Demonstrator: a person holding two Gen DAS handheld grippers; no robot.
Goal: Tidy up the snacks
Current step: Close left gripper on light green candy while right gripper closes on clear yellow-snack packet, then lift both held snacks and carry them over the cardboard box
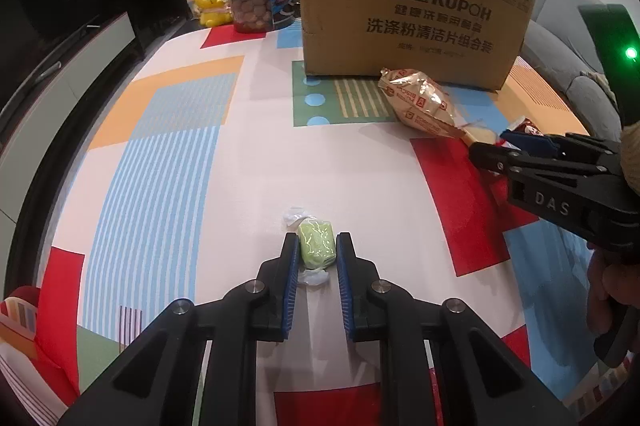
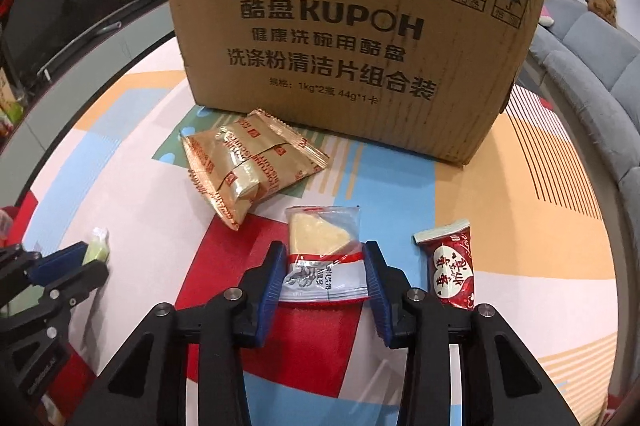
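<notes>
On the patterned tablecloth [image 1: 168, 153], a green wrapped candy [image 1: 317, 242] is pinched between the closed-in left gripper [image 1: 317, 250]. A clear-wrapped wedge cake [image 2: 322, 246] is clamped at its sides by the right gripper [image 2: 325, 266]. Beyond are seen gold packets [image 2: 248, 161], a red packet [image 2: 450, 266] and the cardboard box [image 2: 352, 37], its top cut off.

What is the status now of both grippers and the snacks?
Left gripper shut on green candy. Right gripper fingers against clear-wrapped cake packet. Gold packets, red packet loose before cardboard box. Nothing in the way.
</notes>
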